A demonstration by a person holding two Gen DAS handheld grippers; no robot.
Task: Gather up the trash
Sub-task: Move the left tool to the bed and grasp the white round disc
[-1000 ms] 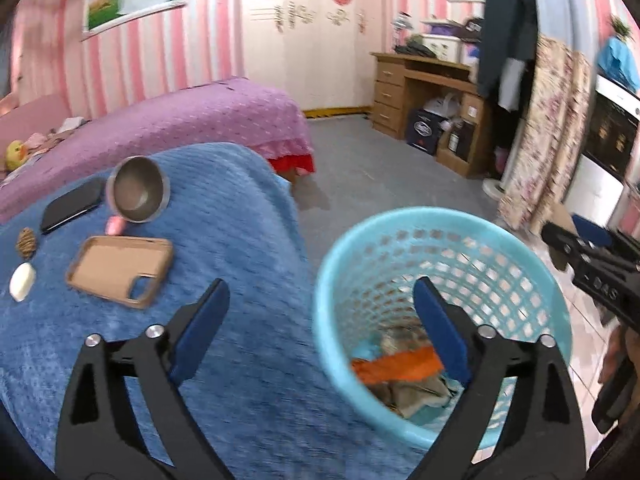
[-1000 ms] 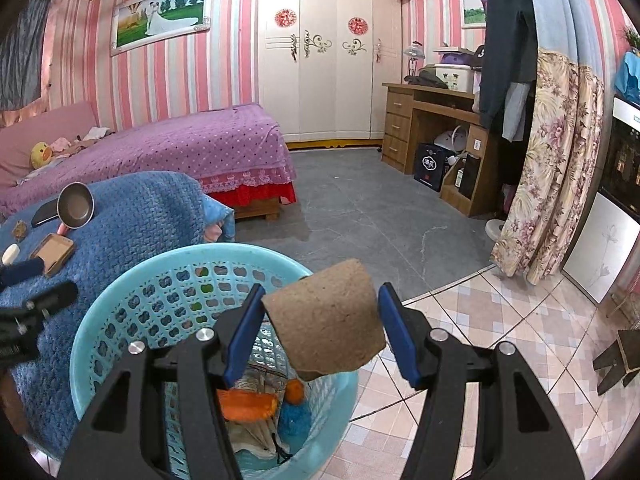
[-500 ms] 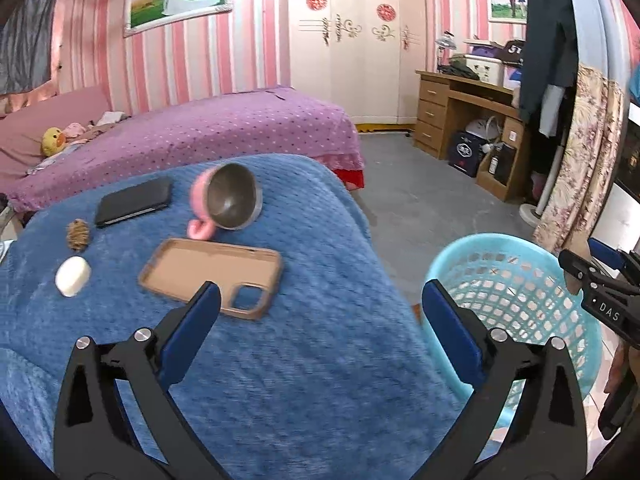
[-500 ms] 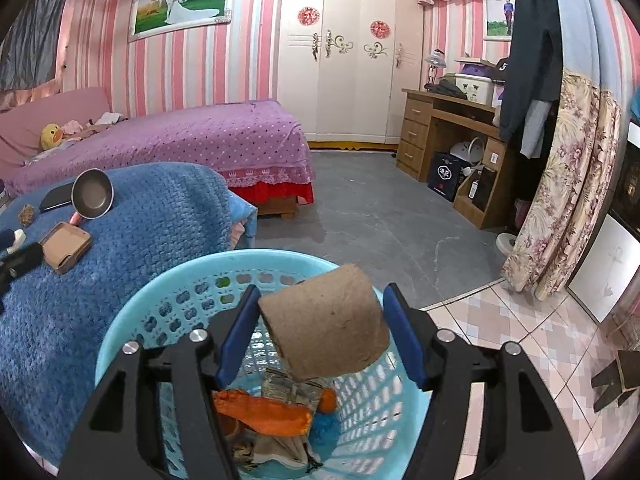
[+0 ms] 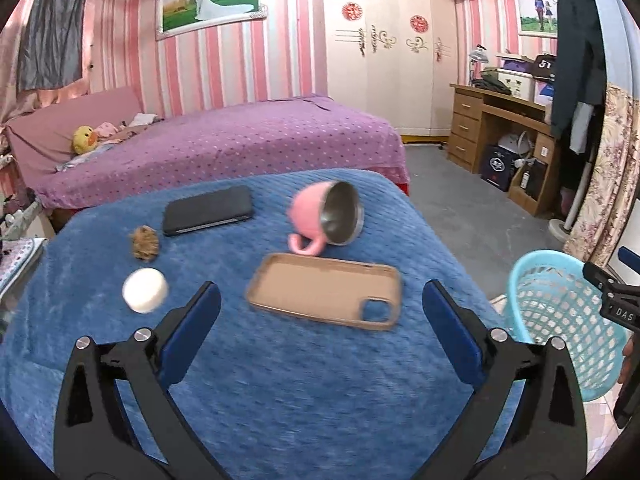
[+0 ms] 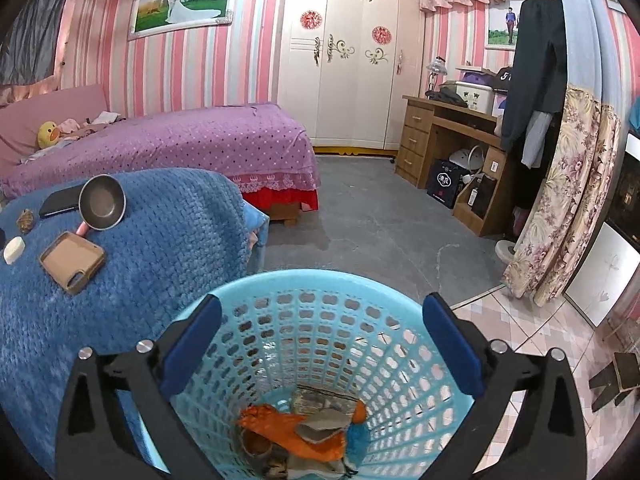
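While jaws gape, trash [image 6: 304, 436] lies in basket [image 6: 280, 280] under right hand-held gripper [image 6: 320, 332].

Even indoor light, soft shadows; fisheye bends the edges, dark corners, slight motion blur

White letters "DAS" stand on the right tongs [image 5: 618, 312].

A light-blue perforated basket [image 6: 320, 320] is stood upright on the floor just beside the blue-covered counter [image 6: 160, 240]. Crumpled trash [image 6: 304, 432] is piled at its bottom: orange wrapper, brown cardboard bits, a blue scrap. On the counter, a small brown clump [image 5: 145, 243] and a white roundish piece [image 5: 145, 290] are seen lying near each other, left of a tan phone case [image 5: 320, 292]
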